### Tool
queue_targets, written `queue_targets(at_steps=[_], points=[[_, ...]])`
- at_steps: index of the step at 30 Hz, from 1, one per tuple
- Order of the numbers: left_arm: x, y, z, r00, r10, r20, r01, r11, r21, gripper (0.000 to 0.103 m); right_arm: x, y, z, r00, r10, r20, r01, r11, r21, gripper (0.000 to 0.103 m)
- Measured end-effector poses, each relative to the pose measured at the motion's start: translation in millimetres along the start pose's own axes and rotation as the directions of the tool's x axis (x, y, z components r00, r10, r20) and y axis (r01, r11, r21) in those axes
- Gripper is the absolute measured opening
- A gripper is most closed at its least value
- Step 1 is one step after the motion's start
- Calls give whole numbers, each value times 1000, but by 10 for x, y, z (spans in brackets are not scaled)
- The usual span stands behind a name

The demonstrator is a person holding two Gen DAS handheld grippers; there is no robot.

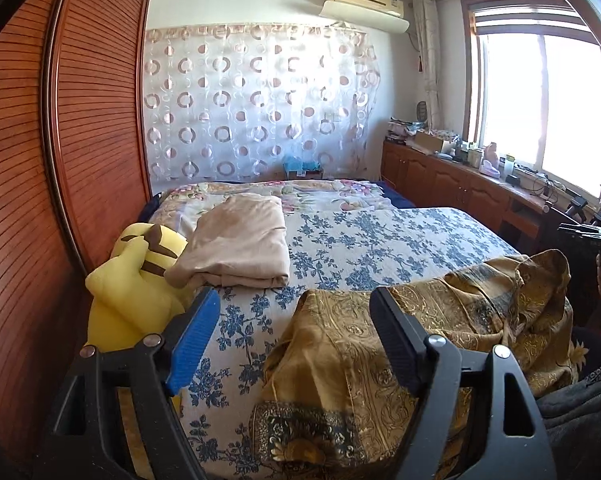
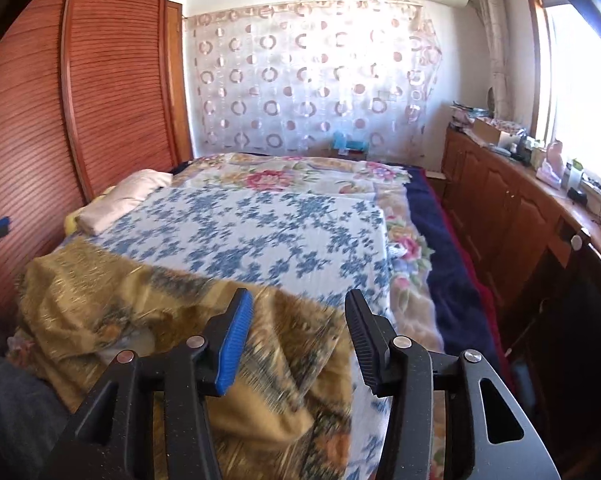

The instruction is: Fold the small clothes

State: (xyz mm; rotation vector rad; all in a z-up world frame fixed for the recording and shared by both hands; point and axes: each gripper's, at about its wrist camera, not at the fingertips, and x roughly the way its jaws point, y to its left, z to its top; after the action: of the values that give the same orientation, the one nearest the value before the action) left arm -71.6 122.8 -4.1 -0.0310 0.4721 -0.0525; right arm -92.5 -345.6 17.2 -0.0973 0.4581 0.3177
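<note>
Bedspread (image 1: 380, 236) bears beige folded cloth (image 1: 236, 240) beside yellow plush (image 1: 136, 280).

- No text, label, brand or number can be read in either view.
- The air conditioner (image 1: 364, 4) on the wall carries a small mark at its left end, too small and blurred to make out.
- The boxes and bottles (image 1: 460, 150) on the cabinet under the window show no legible print.
</note>
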Motion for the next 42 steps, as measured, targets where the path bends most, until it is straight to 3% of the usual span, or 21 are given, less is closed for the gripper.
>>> queue_targets(at_steps=[4, 6, 9, 13, 21, 26, 31, 35, 39, 42], points=[[156, 54, 38, 1000, 0, -25, -1, 1000, -14, 78, 327, -38, 102, 1000, -2, -23, 3, 1000, 15, 50], [261, 109, 50, 999, 8, -50, -9, 999, -31, 78, 508, -72, 148, 999, -20, -49, 21, 1000, 11, 56], [332, 151, 7, 997, 25, -70, -27, 999, -41, 78, 736, -128, 149, 994, -14, -106, 17, 1000, 24, 63], [392, 127, -71, 996, 13, -93, -18, 999, -50, 78, 988, -181, 92, 982, -8, -188, 17, 999, 45, 63], [606, 212, -39, 991, -9, -137, -2, 997, -80, 78, 1215, -281, -31, 959, -12, -282, 46, 993, 113, 64], [921, 333, 144, 979, -29, -202, 14, 997, -76, 78, 1250, -254, -2, 963, -35, -269, 64, 993, 100, 65], [1288, 352, 194, 953, -61, -295, 44, 997, -63, 78, 1293, -226, -73, 964, -47, -261, 72, 994, 88, 67], [1559, 225, 115, 920, -94, -381, 91, 996, -27, 78, 1290, -234, -107, 966, -39, -255, 65, 993, 95, 68], [1747, 105, -51, 877, -94, -472, 106, 994, -2, 64, 1292, -249, -119, 967, -36, -253, 63, 993, 99, 68], [1719, 41, -146, 869, -108, -483, 122, 993, -3, 63, 1292, -249, -122, 967, -36, -252, 63, 993, 99, 68]])
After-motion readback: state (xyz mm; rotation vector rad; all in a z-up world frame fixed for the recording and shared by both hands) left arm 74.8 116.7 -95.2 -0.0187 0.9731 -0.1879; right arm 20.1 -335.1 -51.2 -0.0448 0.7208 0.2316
